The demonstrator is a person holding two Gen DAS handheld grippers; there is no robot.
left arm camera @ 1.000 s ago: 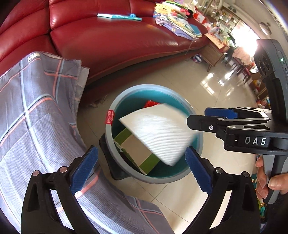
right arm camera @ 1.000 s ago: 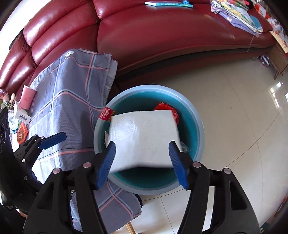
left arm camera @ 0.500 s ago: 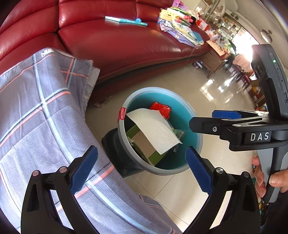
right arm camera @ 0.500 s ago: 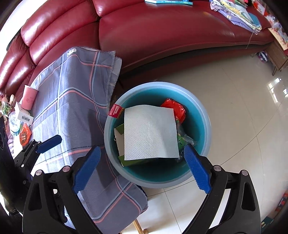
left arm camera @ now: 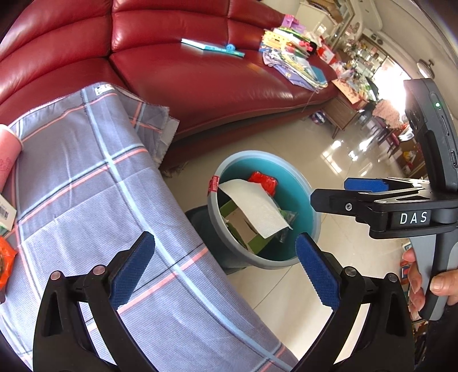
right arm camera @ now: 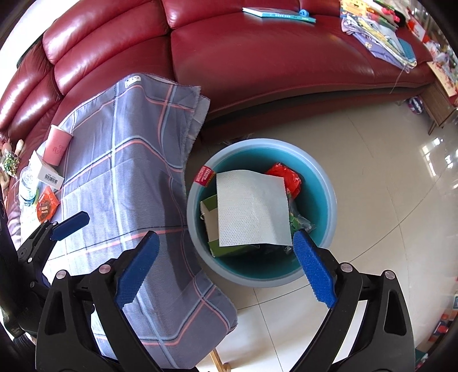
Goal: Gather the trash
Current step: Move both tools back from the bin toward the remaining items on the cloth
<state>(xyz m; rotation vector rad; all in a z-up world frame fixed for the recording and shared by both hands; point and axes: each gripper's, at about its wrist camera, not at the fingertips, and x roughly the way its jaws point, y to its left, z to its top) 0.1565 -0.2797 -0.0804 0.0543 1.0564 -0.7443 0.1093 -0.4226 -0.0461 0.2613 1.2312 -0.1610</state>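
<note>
A round blue-grey trash bin (right arm camera: 329,206) (left arm camera: 310,206) stands on the tiled floor beside the cloth-covered table. A white paper towel (right arm camera: 252,209) (left arm camera: 254,207) lies on top of a green-and-brown box (right arm camera: 210,217) and a red wrapper (right arm camera: 286,177) inside it. My right gripper (right arm camera: 226,269) is open and empty, above the bin's near rim. My left gripper (left arm camera: 226,269) is open and empty, over the table edge to the left of the bin. More trash lies on the table at far left: a pink cup (right arm camera: 57,146), a white barcode box (right arm camera: 48,174), an orange wrapper (right arm camera: 45,203).
A grey plaid cloth (right arm camera: 120,177) covers the table. A red leather sofa (right arm camera: 257,57) runs behind, with a teal book (right arm camera: 279,13) and a stack of papers (right arm camera: 377,31) on it. Glossy tile floor (right arm camera: 386,200) lies to the right of the bin.
The paper towel left my right gripper's jaws and dropped into the bin. Both grippers have pulled up and back from the bin; the right one opened wide.
</note>
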